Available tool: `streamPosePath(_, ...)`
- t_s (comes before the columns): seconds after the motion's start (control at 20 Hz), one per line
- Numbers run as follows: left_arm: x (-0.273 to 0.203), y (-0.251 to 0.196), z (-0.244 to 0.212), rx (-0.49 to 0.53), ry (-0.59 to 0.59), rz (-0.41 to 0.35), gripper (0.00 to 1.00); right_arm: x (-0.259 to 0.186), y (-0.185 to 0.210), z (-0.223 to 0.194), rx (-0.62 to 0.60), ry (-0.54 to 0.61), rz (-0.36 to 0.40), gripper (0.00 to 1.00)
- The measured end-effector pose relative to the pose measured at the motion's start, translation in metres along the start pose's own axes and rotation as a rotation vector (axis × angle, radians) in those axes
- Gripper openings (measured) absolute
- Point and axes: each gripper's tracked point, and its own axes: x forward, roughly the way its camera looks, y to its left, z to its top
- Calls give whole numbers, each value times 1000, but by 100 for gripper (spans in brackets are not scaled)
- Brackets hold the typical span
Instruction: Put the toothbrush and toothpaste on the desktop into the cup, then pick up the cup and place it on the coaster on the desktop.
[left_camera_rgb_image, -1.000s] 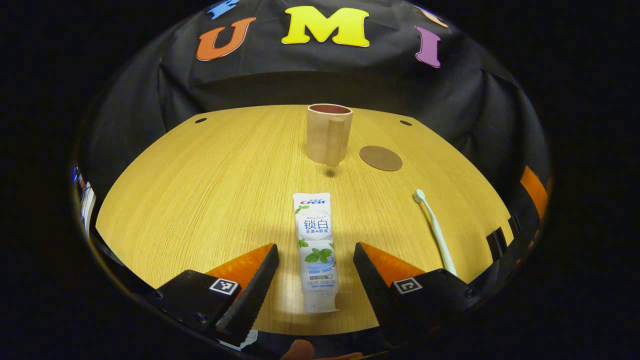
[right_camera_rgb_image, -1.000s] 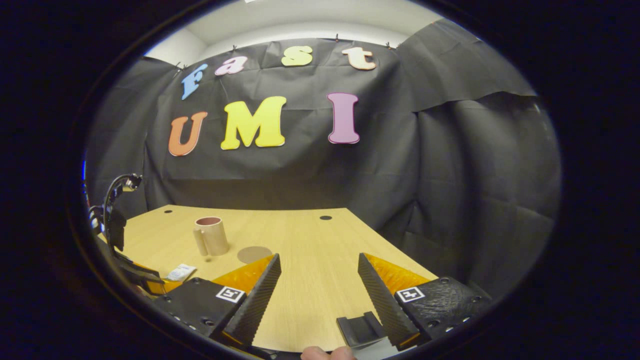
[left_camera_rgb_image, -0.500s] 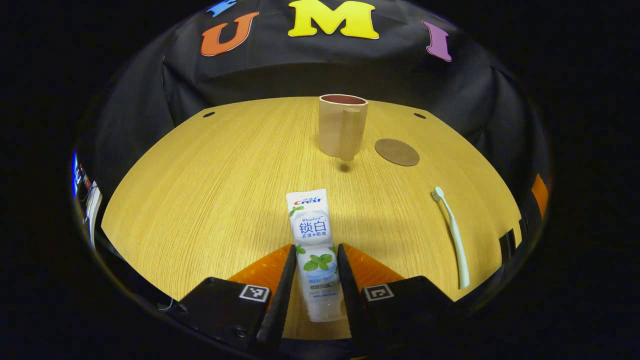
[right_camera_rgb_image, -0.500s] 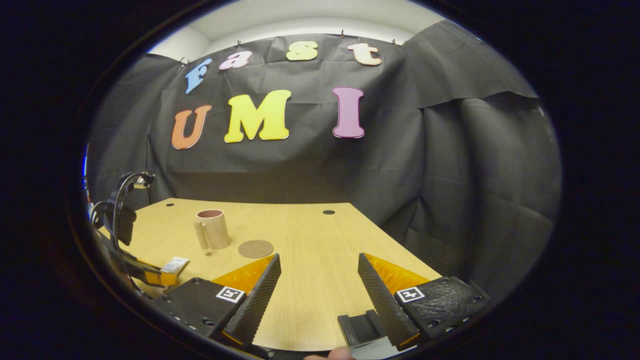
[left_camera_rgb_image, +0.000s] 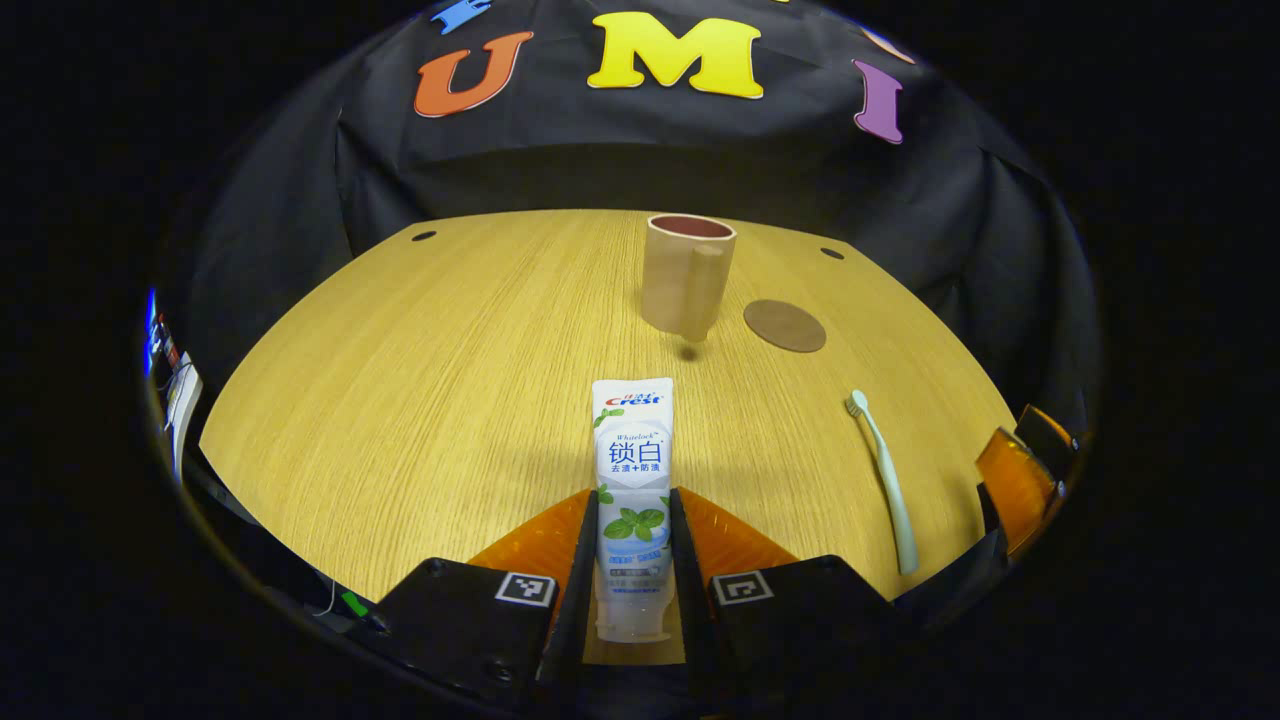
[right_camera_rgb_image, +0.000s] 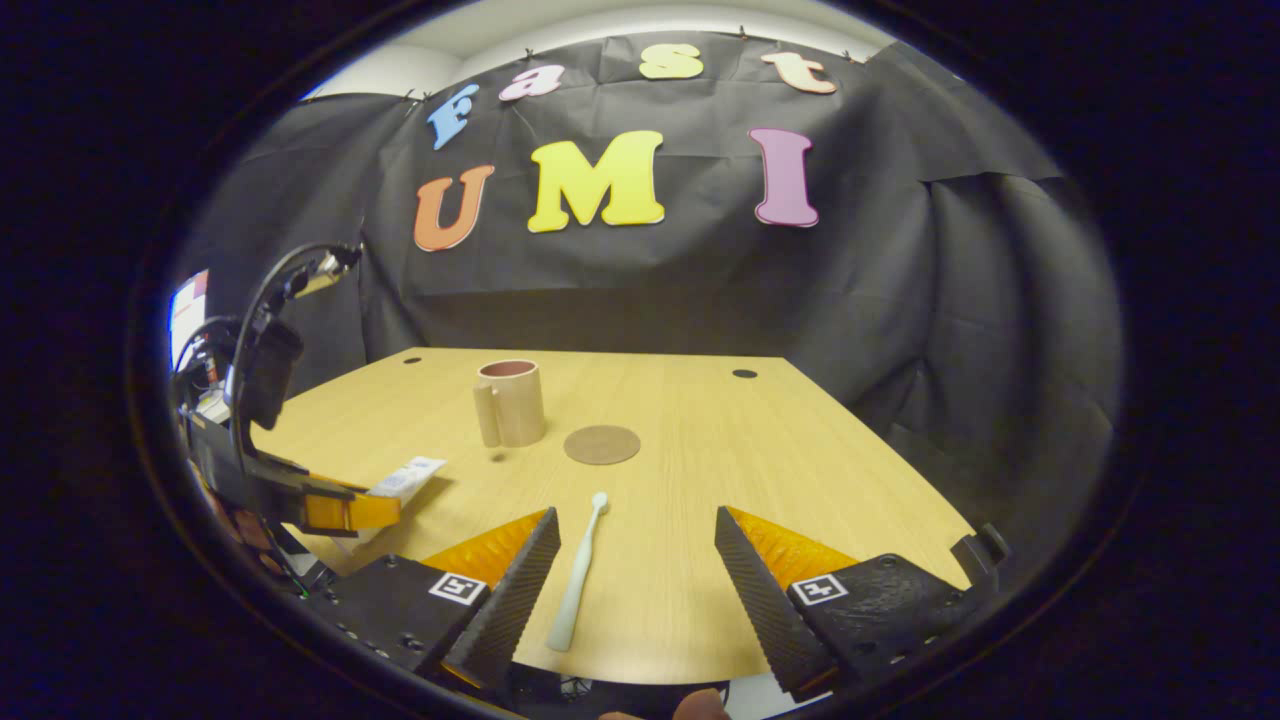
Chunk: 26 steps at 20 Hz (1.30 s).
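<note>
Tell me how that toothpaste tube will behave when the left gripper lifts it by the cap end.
The toothpaste tube looks soft-walled, so it will probably dent under the left gripper, whose jaws are closed on its lower part. Its long free end may droop slightly. Being flat, it is unlikely to roll on the desktop, and its glossy skin might slip.

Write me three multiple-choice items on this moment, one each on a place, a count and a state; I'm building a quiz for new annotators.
1. The coaster lies: A) beside the cup, B) under it, C) inside it.
2. Items inside the cup: A) two, B) one, C) none visible.
3. The left gripper is: A) wide open, B) shut on the toothpaste, C) holding the toothbrush.

Answers: 1 A, the coaster's whole disc shows clear of the cup; 2 C, toothpaste and toothbrush are outside it; 3 B, both fingers press the tube's sides.
</note>
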Motion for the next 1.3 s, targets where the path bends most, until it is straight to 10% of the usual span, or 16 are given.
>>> streamPosePath(0.3, -9, -8, 112, 24, -187, 19, 43, 31, 33, -13, 12, 85, 24, 96)
streamPosePath(0.85, -41, 14, 137, 42, -321, 31, 43, 88, 40, -42, 13, 249, -78, 82)
streamPosePath(1.3, -38, 12, 144, 20, -329, 9, 43, 94, 33, -47, 81, 279, -62, 4)
